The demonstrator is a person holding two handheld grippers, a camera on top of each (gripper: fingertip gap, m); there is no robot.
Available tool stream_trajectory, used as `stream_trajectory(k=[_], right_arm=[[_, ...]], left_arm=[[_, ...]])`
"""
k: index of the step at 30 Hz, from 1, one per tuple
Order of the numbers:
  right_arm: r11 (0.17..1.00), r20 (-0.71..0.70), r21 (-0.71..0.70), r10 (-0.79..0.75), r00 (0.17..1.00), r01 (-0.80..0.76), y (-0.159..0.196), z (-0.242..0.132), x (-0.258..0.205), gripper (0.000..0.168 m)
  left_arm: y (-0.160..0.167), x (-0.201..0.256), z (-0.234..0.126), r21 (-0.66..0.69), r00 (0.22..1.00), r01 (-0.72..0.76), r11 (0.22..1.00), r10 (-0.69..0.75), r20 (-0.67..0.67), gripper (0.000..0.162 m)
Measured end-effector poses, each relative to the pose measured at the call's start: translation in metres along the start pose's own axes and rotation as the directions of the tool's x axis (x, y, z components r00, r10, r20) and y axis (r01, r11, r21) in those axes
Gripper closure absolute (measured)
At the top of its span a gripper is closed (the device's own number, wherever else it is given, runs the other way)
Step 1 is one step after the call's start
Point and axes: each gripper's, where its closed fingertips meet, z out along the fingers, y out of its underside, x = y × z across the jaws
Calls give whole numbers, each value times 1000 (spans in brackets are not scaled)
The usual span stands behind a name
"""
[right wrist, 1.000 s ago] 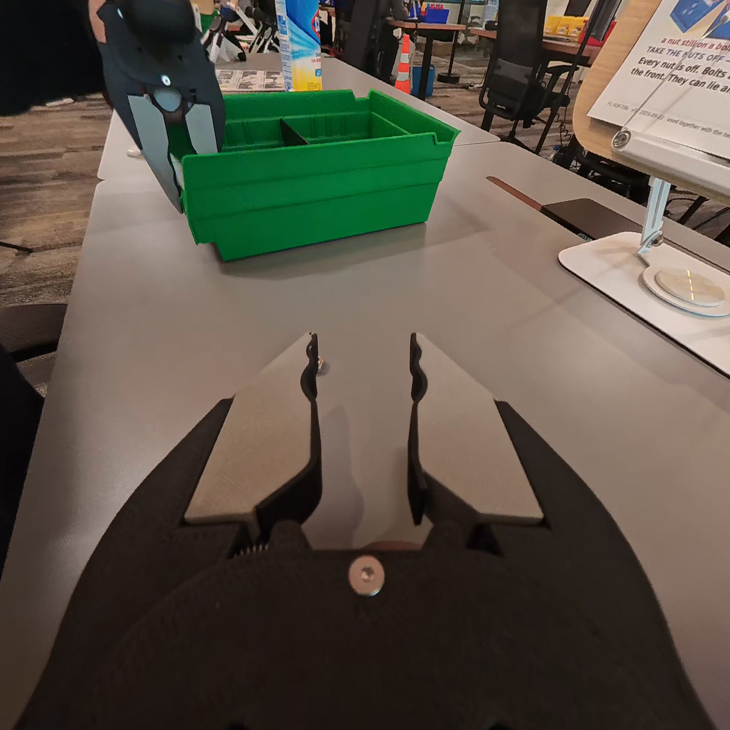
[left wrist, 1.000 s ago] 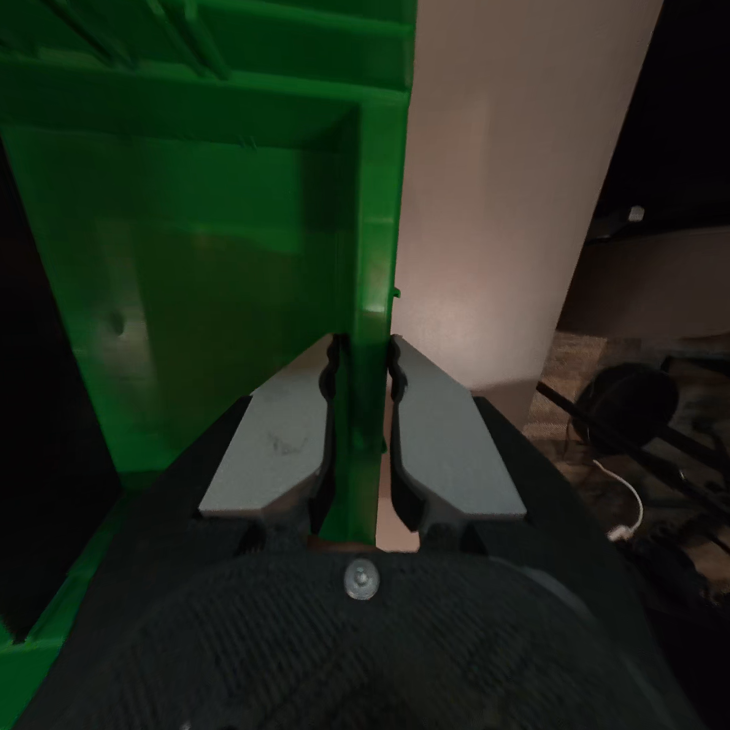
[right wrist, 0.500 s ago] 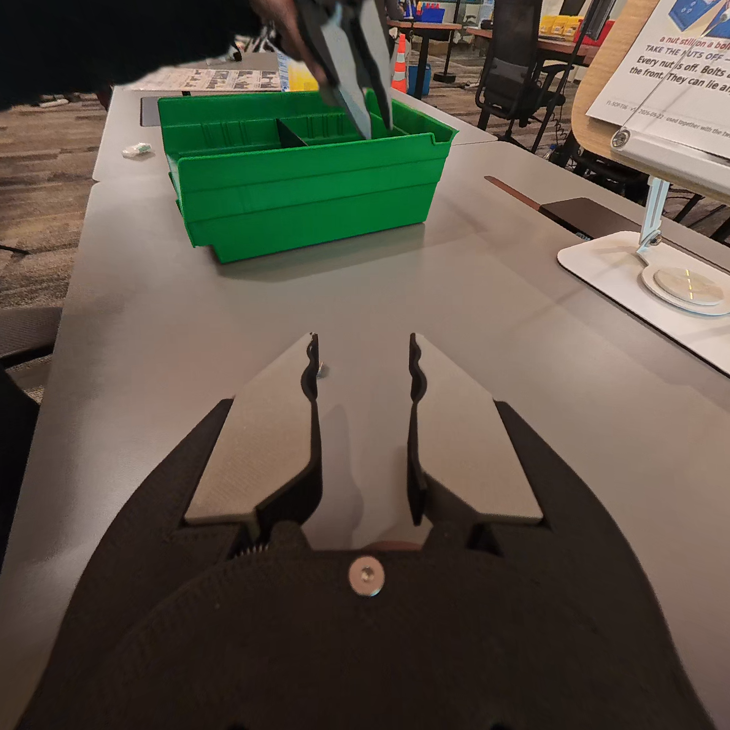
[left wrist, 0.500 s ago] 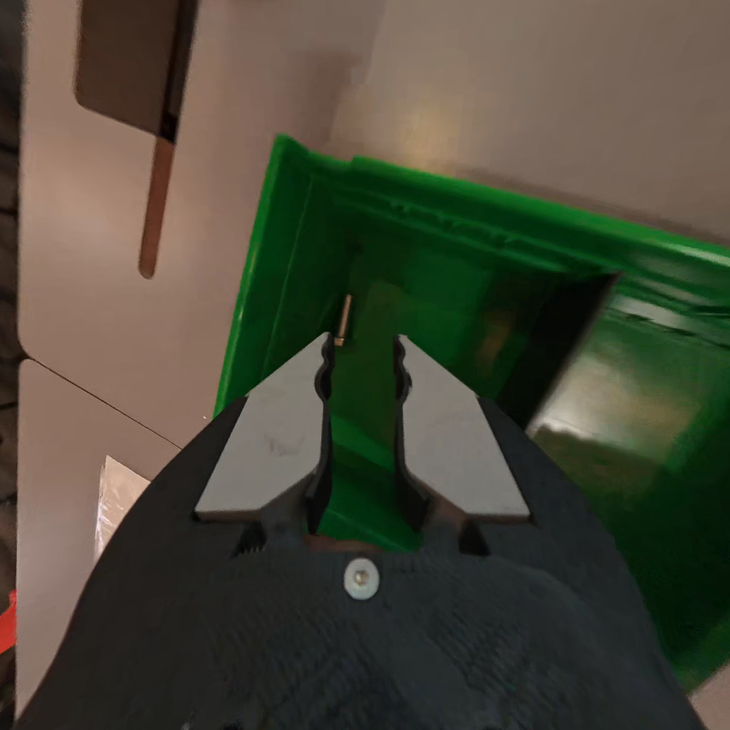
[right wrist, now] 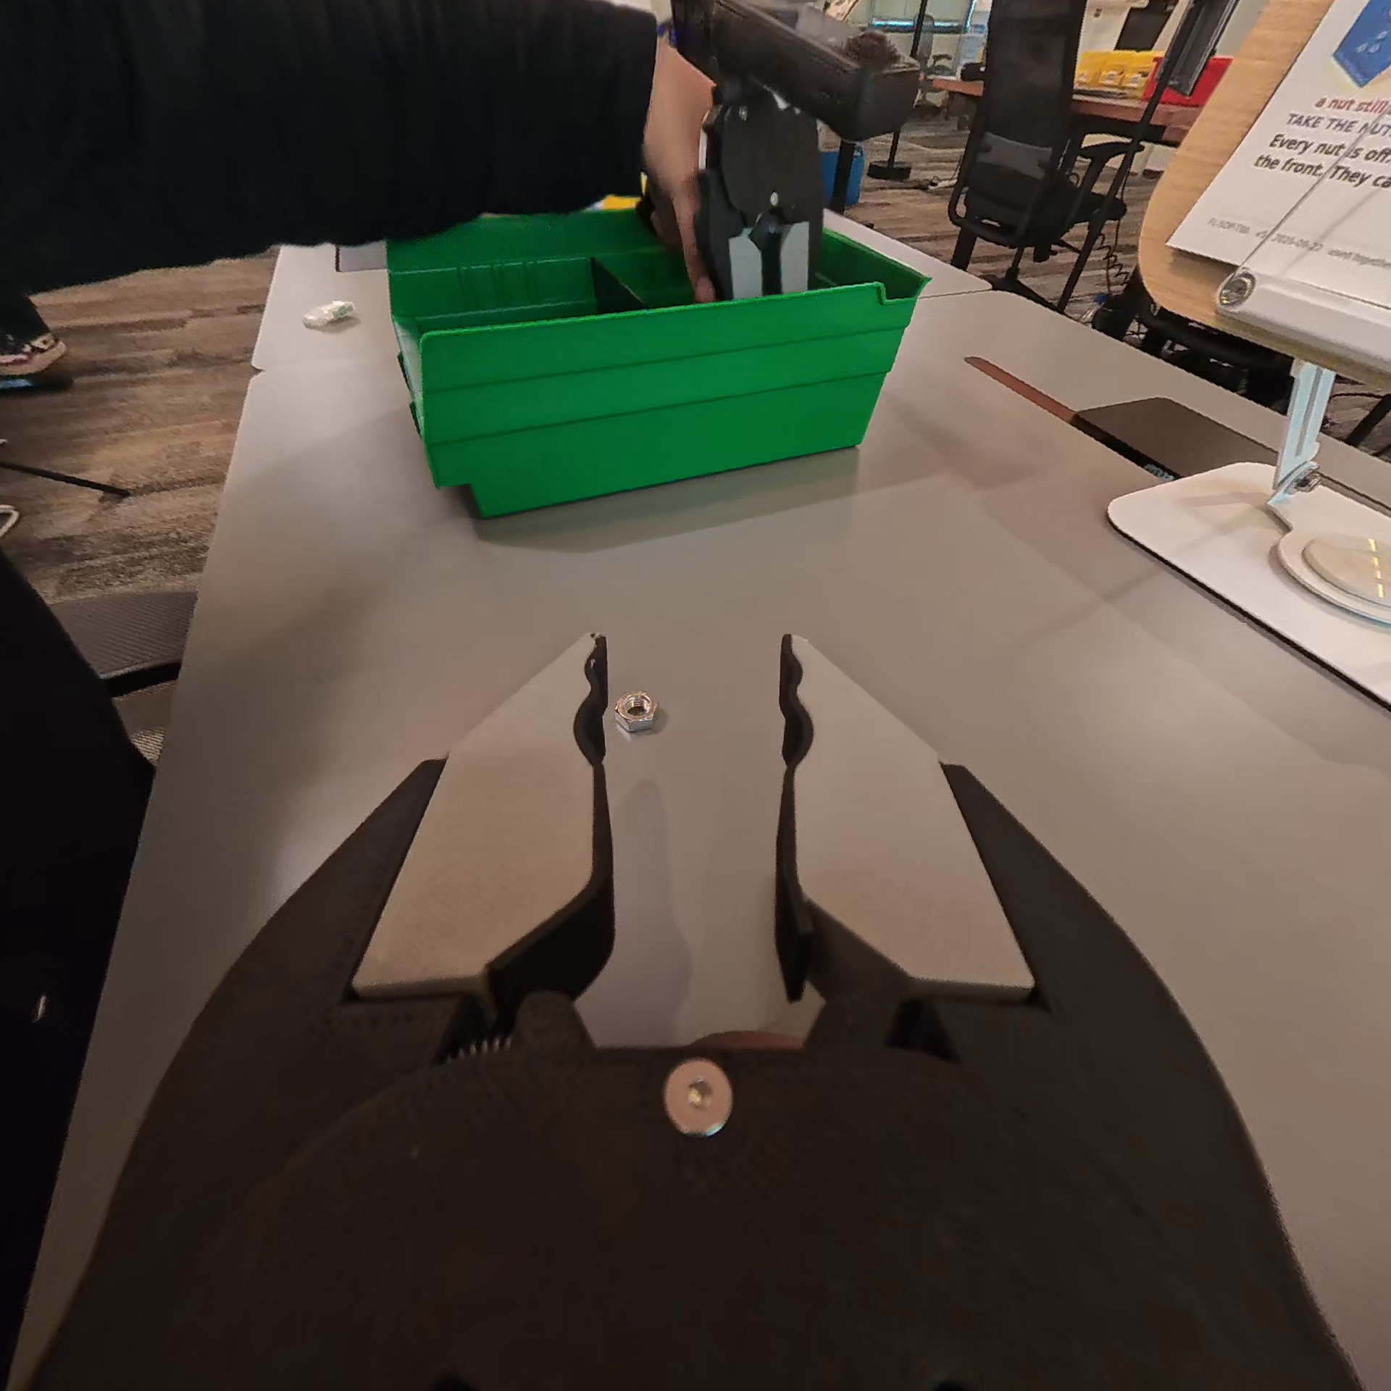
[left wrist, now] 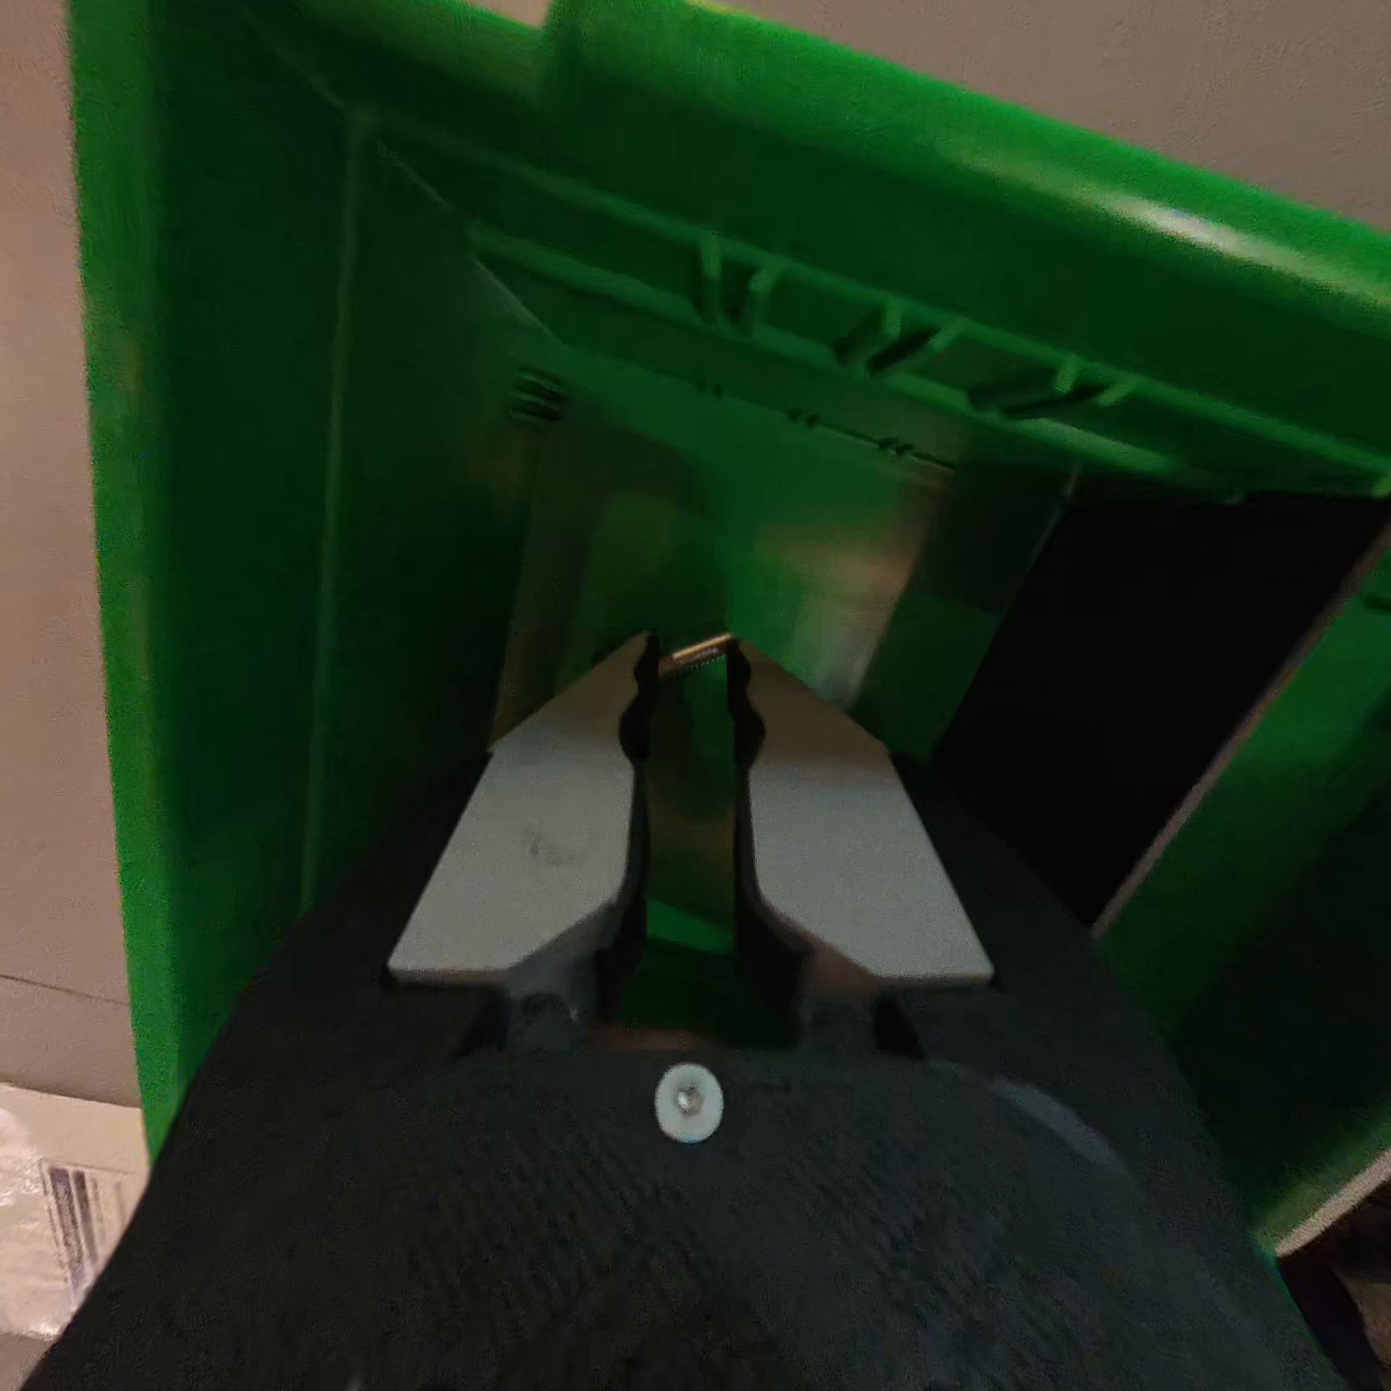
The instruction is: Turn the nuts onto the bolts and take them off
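The green bin (right wrist: 647, 391) stands on the grey table (right wrist: 978, 677), with a black divider (right wrist: 625, 290) inside. My left gripper (left wrist: 691, 658) is down in the bin's right compartment and also shows in the right wrist view (right wrist: 760, 271). Its jaws stand narrowly apart. A small bolt (left wrist: 700, 653) lies on the bin floor right at its tips; I cannot tell whether they touch it. My right gripper (right wrist: 689, 647) is open low over the table. A silver hex nut (right wrist: 637, 711) lies between its fingers, close to the left finger (right wrist: 527, 828).
A white stand base (right wrist: 1242, 542) with a clipped sheet is at the right. A dark inset (right wrist: 1159, 436) sits in the table beside it. A small white item (right wrist: 329, 312) lies left of the bin. A black sleeve (right wrist: 301, 113) reaches across. Office chairs stand behind. There is about 35 centimeters between the tips of the two grippers.
My left gripper let go of the bin's left wall, swung over to the right compartment and went down to the bolt, its jaws narrowing. The right gripper shifted so that the nut shows between its fingers.
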Motion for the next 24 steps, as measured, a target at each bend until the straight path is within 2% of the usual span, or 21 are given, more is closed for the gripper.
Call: stream_trajectory(k=[2, 4, 8, 16, 21, 24], right_arm=[[1000, -7, -5, -17, 1000, 17, 0, 0, -1, 125], [1000, -9, -2, -25, 1000, 25, -2, -1, -1, 125], [1000, -16, 11, -23, 1000, 23, -5, -3, 0, 126], [1000, -11, 8, -3, 1000, 3, -3, -1, 2, 126], [1000, 4, 11, 25, 1000, -25, -2, -1, 1, 126], [999, 1, 32, 30, 1000, -30, -7, -4, 2, 126]], left_arm=[[5, -4, 2, -18, 999, -6, 1000, 6, 37, 137], [13, -1, 7, -42, 1000, -2, 999, 4, 31, 141], [10, 4, 7, 16, 999, -19, 1000, 18, 28, 149], [11, 7, 2, -2, 989, -111, 994, 110, 96, 153], [-12, 6, -56, 182, 970, -82, 980, 36, 242, 154], [-49, 13, -112, 449, 936, -78, 890, -89, 339, 154]])
